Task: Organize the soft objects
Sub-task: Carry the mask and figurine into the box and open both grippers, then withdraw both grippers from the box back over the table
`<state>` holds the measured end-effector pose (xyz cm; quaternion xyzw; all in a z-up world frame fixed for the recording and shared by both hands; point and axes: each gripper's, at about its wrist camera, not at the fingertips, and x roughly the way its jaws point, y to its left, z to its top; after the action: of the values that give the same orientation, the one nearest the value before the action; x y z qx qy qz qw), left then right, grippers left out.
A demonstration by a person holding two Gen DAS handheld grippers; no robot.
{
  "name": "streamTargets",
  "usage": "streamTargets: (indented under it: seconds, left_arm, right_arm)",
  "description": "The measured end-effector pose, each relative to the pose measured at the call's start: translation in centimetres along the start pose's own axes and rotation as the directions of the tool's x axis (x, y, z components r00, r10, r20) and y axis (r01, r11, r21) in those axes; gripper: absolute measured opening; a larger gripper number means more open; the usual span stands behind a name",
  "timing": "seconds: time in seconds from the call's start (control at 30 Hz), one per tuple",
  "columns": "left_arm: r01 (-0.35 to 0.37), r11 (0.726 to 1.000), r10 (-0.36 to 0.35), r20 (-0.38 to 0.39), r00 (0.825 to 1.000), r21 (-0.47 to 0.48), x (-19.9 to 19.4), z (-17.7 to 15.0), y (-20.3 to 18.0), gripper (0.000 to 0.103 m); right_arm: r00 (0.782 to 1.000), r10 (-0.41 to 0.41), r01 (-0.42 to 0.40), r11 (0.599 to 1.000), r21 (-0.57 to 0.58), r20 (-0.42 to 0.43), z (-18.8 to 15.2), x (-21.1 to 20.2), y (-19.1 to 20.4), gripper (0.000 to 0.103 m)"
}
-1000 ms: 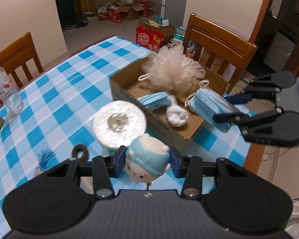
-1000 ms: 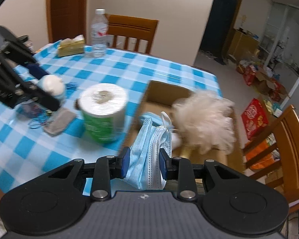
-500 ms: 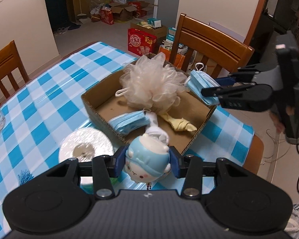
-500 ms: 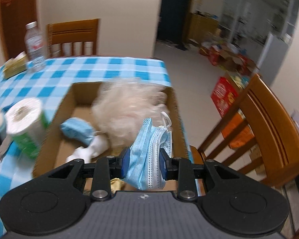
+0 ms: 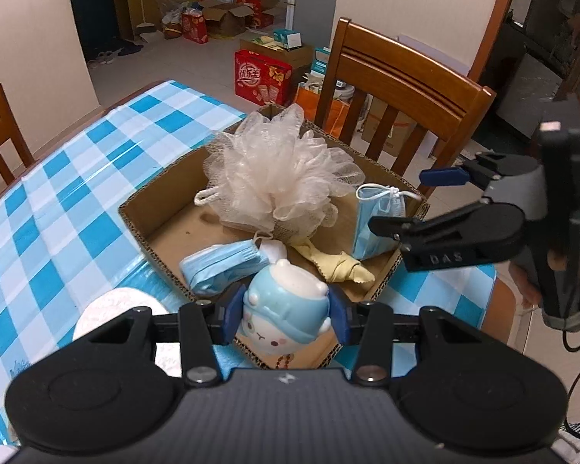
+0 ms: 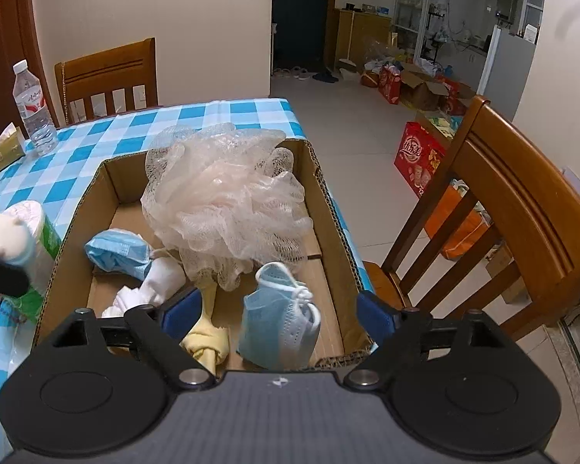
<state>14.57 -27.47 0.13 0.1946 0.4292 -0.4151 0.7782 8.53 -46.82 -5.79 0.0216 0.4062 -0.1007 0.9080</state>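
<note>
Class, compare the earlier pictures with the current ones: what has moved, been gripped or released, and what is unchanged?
The right gripper carried the blue face mask over the cardboard box; its jaws are opening, and the mask now sits inside, released. The left gripper moved towards the box, still clamping the toy figure. The mesh sponge stayed put.

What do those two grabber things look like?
Both are black plastic. The left gripper has two round black discs at its base, silver screws and blue pads on its jaws. The right gripper looks the same, has "DAS" in raised letters on its side, a black handle and a thin black cable hanging down.
</note>
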Motion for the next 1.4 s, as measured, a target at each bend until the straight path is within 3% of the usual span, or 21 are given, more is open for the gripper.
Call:
streamTargets:
  seconds: [0.13,0.37,0.4,0.5,0.53,0.87,1.4]
  left_arm:
    - [0.003,1.0,-0.003,-0.007,1.0,0.013,0.8,0.4,-0.3,0.045]
    - [-0.006,1.0,0.007,-0.007,1.0,0.017,2.0,1.1,-0.1,0.046]
    - [-0.011,1.0,0.011,-0.004,1.0,0.017,2.2,1.3,0.0,0.052]
    - [-0.054,0.999,0.054,0.007,0.999,0.01,2.4,1.5,0.3,0.089]
    - [-0.071,0.997,0.071,0.015,0.997,0.008,2.4,1.5,0.3,0.092]
    - [-0.131,0.991,0.13,0.05,0.99,0.003,1.2,-0.4,0.4,0.096]
    - [-0.27,0.958,0.277,0.076,0.958,-0.097,-1.7,-6.4,0.9,0.098]
  right_arm:
    - [1.0,0.015,-0.015,1.0,0.005,-0.015,-0.5,-0.5,-0.3,0.091]
    - [0.999,0.051,-0.051,0.999,-0.003,0.001,-0.9,-1.7,0.2,0.101]
    - [0.999,0.053,-0.053,0.999,-0.006,0.006,-0.9,-1.9,0.3,0.103]
    - [0.997,0.07,-0.07,0.997,-0.008,0.018,-0.9,-2.3,0.6,0.103]
    - [0.997,0.075,-0.074,0.997,-0.008,0.016,-0.9,-2.3,0.7,0.103]
    - [0.995,0.095,-0.095,0.995,-0.023,0.004,-0.9,-2.3,2.1,0.103]
    - [0.994,0.108,-0.108,0.994,-0.009,0.004,-1.3,-3.5,5.4,0.103]
